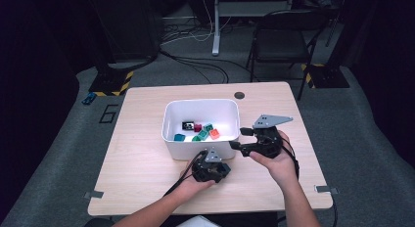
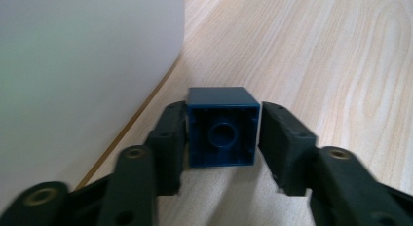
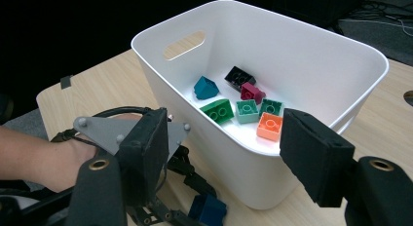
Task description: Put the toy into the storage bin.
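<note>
The dark blue block sits on the counter just beside the white bin's near wall, squarely between the jaws of the left tool, whose pads look pressed against its two sides, with its hollow underside facing the camera. The bin lies just beyond and to one side, so the coming move is likely up and over the rim. The right tool hangs spread and empty beside the bin; its view shows the coloured blocks inside.

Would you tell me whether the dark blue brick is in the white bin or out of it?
Out: the dark blue brick sits on the table beside the white bin, between the left gripper jaws.
</note>
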Demonstrator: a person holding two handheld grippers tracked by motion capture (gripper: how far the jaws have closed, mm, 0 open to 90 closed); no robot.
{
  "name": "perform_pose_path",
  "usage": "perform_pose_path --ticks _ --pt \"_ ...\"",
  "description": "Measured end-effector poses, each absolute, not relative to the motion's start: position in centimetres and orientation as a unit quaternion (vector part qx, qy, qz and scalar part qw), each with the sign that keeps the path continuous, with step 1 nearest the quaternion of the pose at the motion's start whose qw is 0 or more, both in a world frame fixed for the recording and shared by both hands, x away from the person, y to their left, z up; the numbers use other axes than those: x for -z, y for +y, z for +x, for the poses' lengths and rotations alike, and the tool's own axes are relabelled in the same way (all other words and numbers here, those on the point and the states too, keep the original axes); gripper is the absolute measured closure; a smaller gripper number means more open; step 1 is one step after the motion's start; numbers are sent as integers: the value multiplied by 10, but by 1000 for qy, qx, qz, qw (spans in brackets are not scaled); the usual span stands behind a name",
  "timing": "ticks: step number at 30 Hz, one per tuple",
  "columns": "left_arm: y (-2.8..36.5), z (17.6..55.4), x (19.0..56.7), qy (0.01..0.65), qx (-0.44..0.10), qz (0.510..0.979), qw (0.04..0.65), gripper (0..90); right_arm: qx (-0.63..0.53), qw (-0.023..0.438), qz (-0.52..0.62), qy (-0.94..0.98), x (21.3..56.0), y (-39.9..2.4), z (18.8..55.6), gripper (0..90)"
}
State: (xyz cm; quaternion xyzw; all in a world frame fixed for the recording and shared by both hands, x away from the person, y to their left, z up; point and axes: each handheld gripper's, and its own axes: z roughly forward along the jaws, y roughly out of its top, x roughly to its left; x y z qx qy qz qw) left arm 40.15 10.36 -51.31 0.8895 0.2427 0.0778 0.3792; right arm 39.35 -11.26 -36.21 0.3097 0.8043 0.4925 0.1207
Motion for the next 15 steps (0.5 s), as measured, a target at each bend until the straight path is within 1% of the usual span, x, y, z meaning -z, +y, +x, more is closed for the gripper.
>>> perform_pose_path --ticks 6,15 --pt "102 400 513 227 -85 895 374 582 -493 120 312 803 362 -113 393 344" --pt "106 397 507 221 -78 895 379 584 -492 120 312 804 363 -113 394 344"
